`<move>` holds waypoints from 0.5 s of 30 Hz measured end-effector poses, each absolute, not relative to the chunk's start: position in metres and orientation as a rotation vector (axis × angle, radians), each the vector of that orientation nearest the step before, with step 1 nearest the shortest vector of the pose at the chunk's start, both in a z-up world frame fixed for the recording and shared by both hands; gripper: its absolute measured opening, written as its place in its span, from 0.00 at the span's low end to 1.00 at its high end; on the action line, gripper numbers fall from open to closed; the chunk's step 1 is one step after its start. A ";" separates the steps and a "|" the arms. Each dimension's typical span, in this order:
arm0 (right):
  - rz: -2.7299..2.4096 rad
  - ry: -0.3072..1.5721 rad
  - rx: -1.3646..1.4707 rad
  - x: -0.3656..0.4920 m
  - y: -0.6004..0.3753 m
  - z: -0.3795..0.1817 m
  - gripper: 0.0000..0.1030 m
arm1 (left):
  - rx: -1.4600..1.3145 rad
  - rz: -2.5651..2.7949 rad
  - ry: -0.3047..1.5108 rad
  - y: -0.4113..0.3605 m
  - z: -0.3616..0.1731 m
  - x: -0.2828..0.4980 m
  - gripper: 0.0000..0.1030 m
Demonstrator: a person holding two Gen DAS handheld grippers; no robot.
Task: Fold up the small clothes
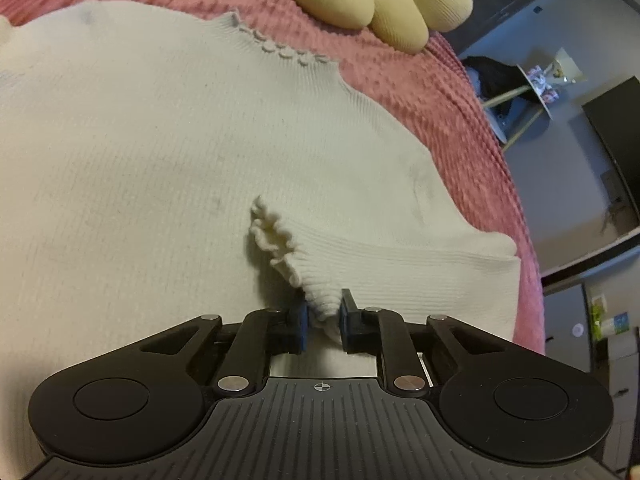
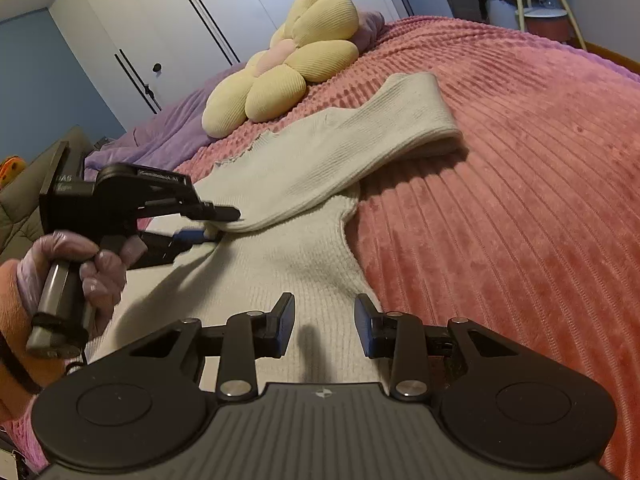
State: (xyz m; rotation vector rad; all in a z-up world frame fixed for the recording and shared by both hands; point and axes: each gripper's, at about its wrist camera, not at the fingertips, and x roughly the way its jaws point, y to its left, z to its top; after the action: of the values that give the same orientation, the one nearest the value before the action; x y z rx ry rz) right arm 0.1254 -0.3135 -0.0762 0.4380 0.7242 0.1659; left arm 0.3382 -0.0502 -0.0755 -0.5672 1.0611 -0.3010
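The cream ribbed sweater (image 2: 304, 256) lies flat on the pink bedspread (image 2: 520, 208), its body running from the near edge away toward the far left, with the frilled neckline (image 1: 280, 50) at the far end pointing at the yellow flower cushion (image 2: 280, 76). And there's the left gripper (image 1: 323, 318), clamped tight on the ruffled cuff (image 1: 276, 240) of one sleeve, fabric bunched between its blue pads (image 1: 304, 320). In the right wrist view, that sleeve (image 2: 376, 136) sweeps in a long band from the shoulder at the far right, folded back across the chest toward the left, ending where the left gripper (image 2: 218, 222) pinches it just above the body. A hand in a lilac glove (image 2: 76, 272) grips the tool's handle at the near left. Over to the right gripper (image 2: 324, 328): jaws spread wide, nothing between them, hovering over the near part of the sweater's body, close to the armpit curve. No containers in play here. Beyond the cushion, a purple blanket (image 2: 160, 136) and white wardrobe doors (image 2: 180, 12) fill the far left.
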 end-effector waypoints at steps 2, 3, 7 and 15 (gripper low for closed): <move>0.164 0.723 0.425 0.125 -0.311 -0.075 0.31 | -0.541 -0.317 1.027 -0.050 -0.065 0.335 0.14; 0.162 0.723 0.419 0.125 -0.309 -0.074 0.31 | -0.523 -0.321 1.001 -0.050 -0.059 0.334 0.14; 0.159 0.726 0.421 0.128 -0.309 -0.070 0.31 | -0.451 -0.329 0.906 -0.040 -0.032 0.333 0.14; 0.121 0.658 0.490 0.157 -0.311 -0.055 0.31 | -0.341 -0.256 0.768 0.001 -0.001 0.328 0.13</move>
State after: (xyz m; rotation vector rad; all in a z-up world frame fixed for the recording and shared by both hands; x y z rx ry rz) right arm 0.1572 -0.3114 -0.0553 0.4904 0.6578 0.1212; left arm 0.3283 0.0009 -0.0008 -0.3411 0.7684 -0.2555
